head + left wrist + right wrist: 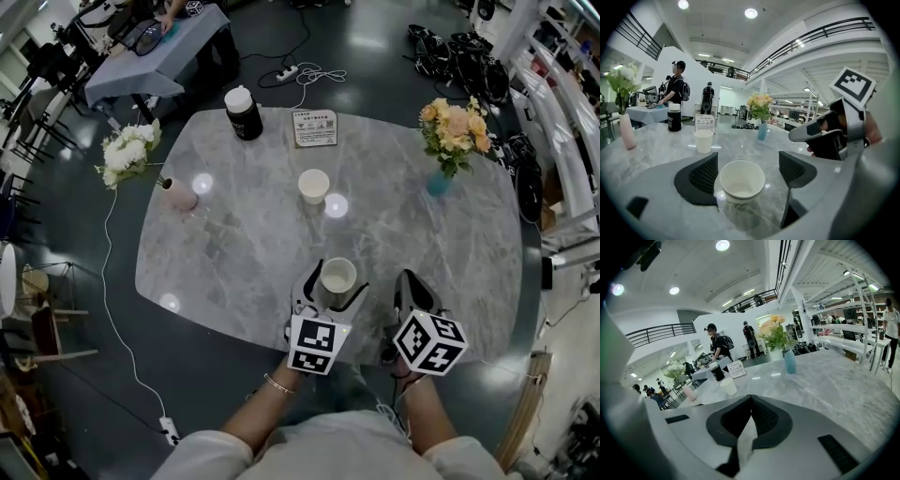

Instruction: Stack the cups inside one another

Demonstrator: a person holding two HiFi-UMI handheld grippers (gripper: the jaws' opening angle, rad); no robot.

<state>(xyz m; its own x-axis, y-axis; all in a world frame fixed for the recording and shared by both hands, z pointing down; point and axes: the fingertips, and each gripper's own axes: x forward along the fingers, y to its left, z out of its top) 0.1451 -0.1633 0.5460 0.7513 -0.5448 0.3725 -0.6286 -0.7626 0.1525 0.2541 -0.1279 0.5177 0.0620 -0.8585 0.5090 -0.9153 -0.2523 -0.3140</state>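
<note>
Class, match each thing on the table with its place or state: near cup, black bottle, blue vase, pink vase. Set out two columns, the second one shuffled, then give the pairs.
1. near cup
2. black bottle
3. blue vase
4. pink vase

A. holds white flowers
B. between the open jaws of the left gripper
C. beside the sign
D. holds orange flowers

Pairs: 1-B, 2-C, 3-D, 4-A

Bare tabletop (422, 244) before far cup (313, 185) (pink vase (178, 195) aside).
</note>
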